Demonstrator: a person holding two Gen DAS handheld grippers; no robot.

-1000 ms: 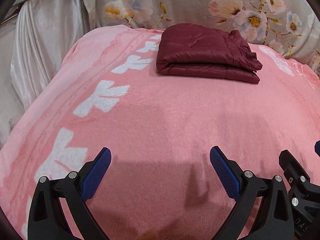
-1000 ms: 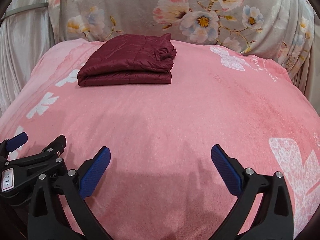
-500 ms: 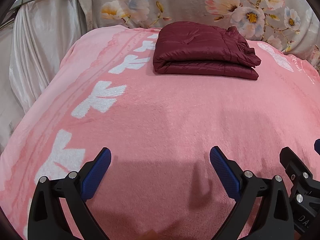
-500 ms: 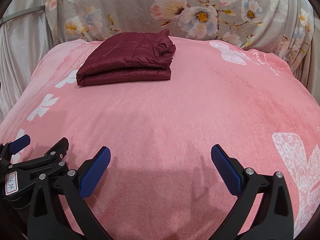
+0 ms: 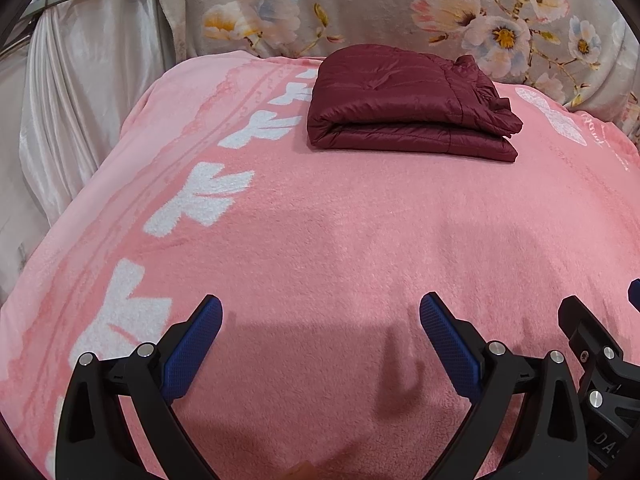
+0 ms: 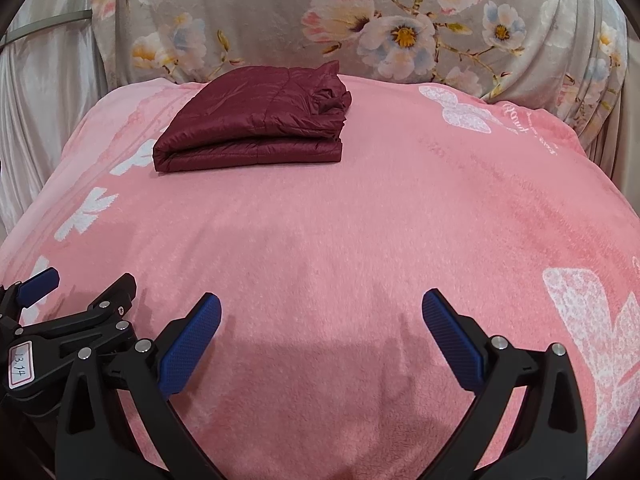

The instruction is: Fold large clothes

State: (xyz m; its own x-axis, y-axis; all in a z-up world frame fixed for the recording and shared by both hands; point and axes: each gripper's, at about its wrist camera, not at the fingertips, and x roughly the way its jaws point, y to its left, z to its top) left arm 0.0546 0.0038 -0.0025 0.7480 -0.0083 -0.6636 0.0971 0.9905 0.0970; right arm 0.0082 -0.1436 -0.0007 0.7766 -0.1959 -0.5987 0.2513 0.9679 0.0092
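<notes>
Left gripper [image 5: 320, 316] and right gripper [image 6: 321, 314] hover, fingers spread, empty; right view alone shows a "13.14" label [image 6: 21, 364]. Folded maroon jacket [image 5: 408, 104] rests on pink blanket [image 5: 340, 232], floral cloth [image 6: 360, 24] behind.

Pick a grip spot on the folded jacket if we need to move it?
Take the jacket at its near folded edge, coming from the front, low along the blanket. That edge shows stacked layers facing the jaws; the right end is bunched and looser, so likelier to unfold.

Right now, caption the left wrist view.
Open left gripper hovers above pink blanket; folded maroon jacket lies beyond.
</notes>
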